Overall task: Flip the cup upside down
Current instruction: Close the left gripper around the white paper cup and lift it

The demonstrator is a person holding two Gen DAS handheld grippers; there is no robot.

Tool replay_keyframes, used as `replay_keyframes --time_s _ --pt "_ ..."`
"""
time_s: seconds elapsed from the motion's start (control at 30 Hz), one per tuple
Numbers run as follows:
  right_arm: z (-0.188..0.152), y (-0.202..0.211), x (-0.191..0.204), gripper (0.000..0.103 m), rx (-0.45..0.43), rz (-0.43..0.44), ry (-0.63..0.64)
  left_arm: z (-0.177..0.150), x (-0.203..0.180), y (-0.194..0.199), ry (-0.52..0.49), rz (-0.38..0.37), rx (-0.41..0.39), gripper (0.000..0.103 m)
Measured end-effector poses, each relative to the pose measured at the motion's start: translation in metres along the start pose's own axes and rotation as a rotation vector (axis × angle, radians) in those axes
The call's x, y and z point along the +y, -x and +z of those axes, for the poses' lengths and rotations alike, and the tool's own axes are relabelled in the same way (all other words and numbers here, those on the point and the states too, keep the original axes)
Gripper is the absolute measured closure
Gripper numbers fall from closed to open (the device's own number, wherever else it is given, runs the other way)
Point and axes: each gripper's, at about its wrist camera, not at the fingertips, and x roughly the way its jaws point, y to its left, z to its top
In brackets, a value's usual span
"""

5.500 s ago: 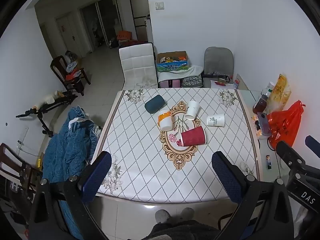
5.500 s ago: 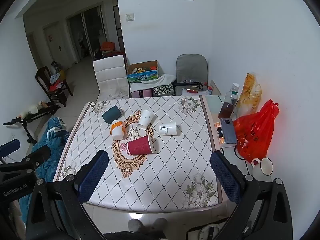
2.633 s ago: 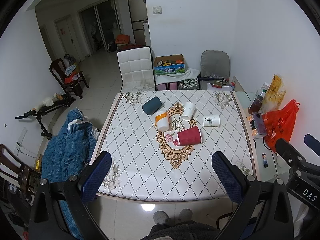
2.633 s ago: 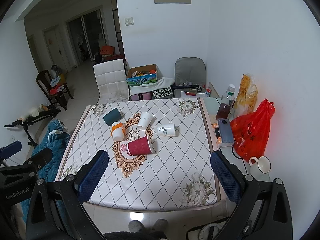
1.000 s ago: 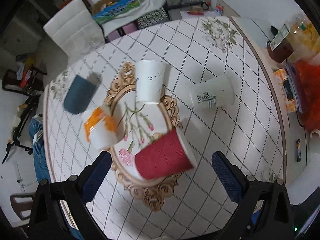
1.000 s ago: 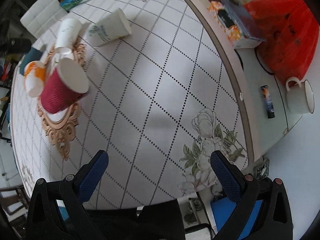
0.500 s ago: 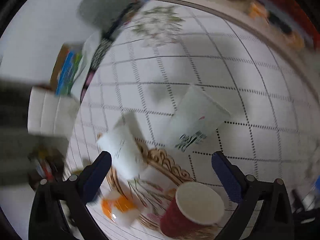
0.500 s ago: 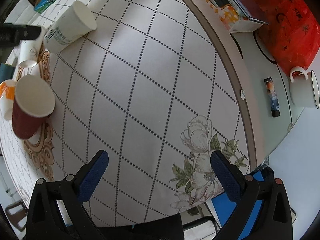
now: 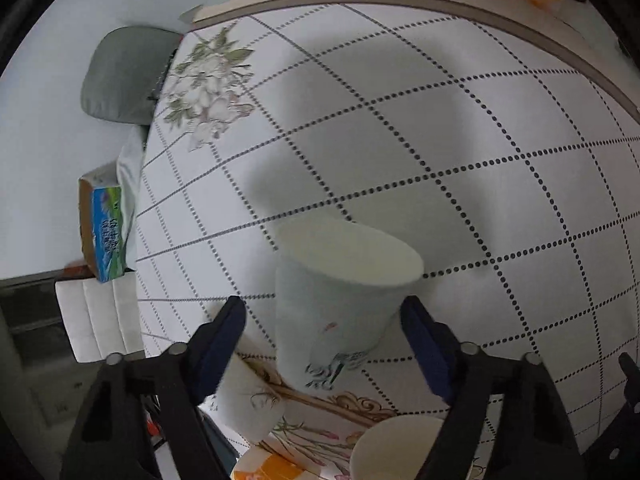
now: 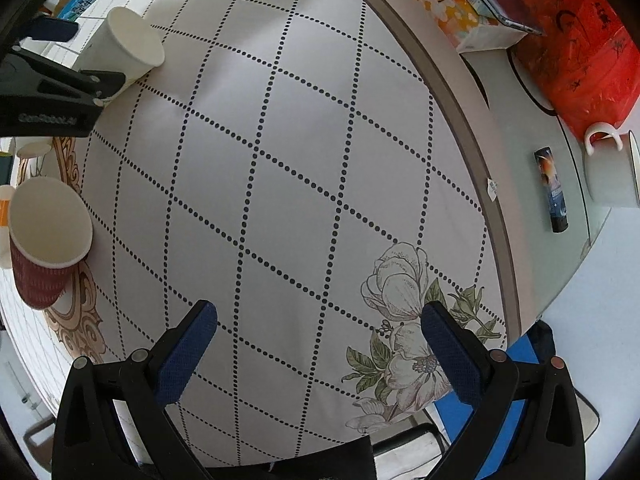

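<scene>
Since half a second ago, left gripper (image 9: 322, 322) has closed in on the white paper cup (image 9: 340, 296), which lies on its side on the tablecloth (image 9: 440, 140) between the spread blue fingers (image 9: 218, 340), untouched. Red cup (image 10: 44, 248) lies nearby. Right gripper (image 10: 318, 344) hovers open over bare cloth.
</scene>
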Motion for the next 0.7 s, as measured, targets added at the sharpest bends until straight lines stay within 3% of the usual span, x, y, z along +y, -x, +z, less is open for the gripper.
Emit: replay_keyframes --time_s 0.07,0.33,0.7 --pt "0.011 -0.002 -0.003 0.000 0.003 0.001 -0.006 0.003 -0.001 -0.005 -0.005 -0.012 0.006 0.040" --pt "0.026 -0.005 -0.014 0.000 0.000 -0.002 -0.015 0.003 0.004 -0.006 0.035 -0.018 -0.009 0.044" --pt "0.011 0.009 -0.021 0.000 -0.018 0.001 -0.042 -0.014 0.048 0.020 0.295 -0.160 -0.045 0.046"
